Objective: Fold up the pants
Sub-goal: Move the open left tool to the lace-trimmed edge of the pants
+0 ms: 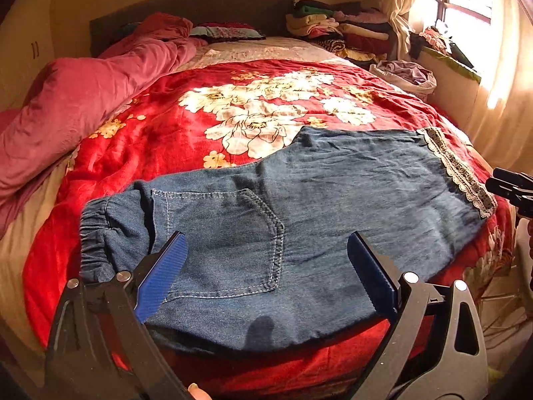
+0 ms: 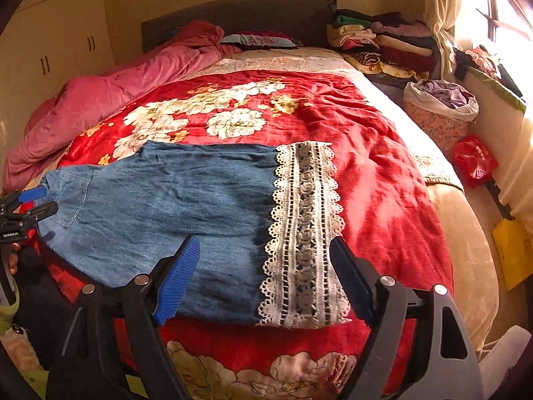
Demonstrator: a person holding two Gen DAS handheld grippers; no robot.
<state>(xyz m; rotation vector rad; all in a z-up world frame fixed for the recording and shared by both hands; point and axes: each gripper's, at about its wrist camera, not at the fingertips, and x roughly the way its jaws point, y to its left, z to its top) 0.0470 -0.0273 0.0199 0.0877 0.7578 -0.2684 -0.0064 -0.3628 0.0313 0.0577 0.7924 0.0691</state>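
Note:
Blue denim pants (image 1: pixel 299 206) lie flat across the near end of the bed, on the red floral bedspread (image 1: pixel 186 140). The elastic waistband (image 1: pixel 96 240) and a back pocket (image 1: pixel 226 243) are at the left; the white lace hem (image 2: pixel 303 233) is at the right. My left gripper (image 1: pixel 266 243) hovers open over the pocket area, with nothing between its blue pads. My right gripper (image 2: pixel 265 243) stands open over the lace hem, also holding nothing. Each gripper shows at the edge of the other's view: the left gripper (image 2: pixel 40 201) by the waistband, the right gripper (image 1: pixel 513 190) beside the hem.
A crumpled pink duvet (image 1: pixel 83 106) runs along the bed's left side. Stacked folded clothes (image 1: pixel 336 26) sit at the headboard's right. Right of the bed are a laundry basket (image 2: pixel 439 110), a red bag (image 2: pixel 473 163) and a yellow item (image 2: pixel 509 253), under a bright window.

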